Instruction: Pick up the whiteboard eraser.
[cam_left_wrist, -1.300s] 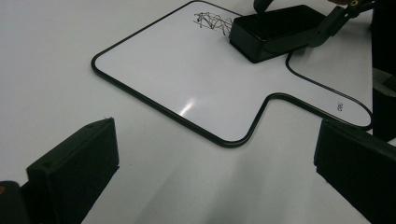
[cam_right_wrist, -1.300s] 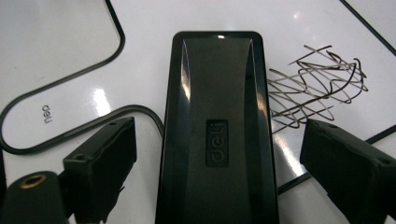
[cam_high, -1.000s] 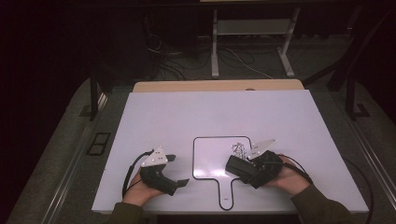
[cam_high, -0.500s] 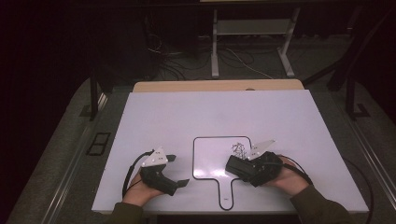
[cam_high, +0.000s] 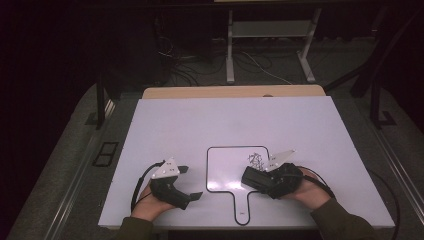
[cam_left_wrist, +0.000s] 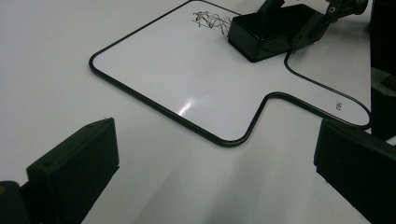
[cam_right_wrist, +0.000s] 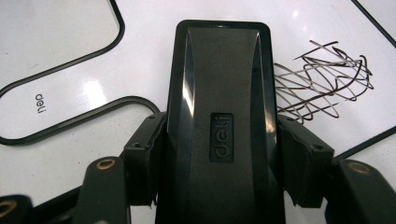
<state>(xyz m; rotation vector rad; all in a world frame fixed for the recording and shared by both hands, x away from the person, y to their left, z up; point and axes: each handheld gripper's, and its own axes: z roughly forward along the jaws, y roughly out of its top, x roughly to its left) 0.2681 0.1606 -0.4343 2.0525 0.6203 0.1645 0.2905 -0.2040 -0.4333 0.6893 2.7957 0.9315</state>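
A small paddle-shaped whiteboard (cam_high: 227, 167) with a black rim lies on the white table, its handle toward me. A black scribble (cam_high: 256, 160) marks its far right corner. My right gripper (cam_high: 267, 182) is shut on a black eraser (cam_high: 254, 179) that rests on the board beside the scribble. Its jaws have just been closing, with the eraser between them. In the right gripper view the pads (cam_right_wrist: 299, 158) press both sides of the eraser (cam_right_wrist: 219, 93), the scribble (cam_right_wrist: 327, 74) just to its right. My left gripper (cam_high: 190, 182) rests left of the board, open and with nothing in it (cam_left_wrist: 215, 177).
The white table top (cam_high: 225, 120) stretches far beyond the board. A wooden edge (cam_high: 230, 92) runs along its back. Behind it are a metal stand (cam_high: 270, 30) and cables on the dark floor. Black cables trail from both grippers.
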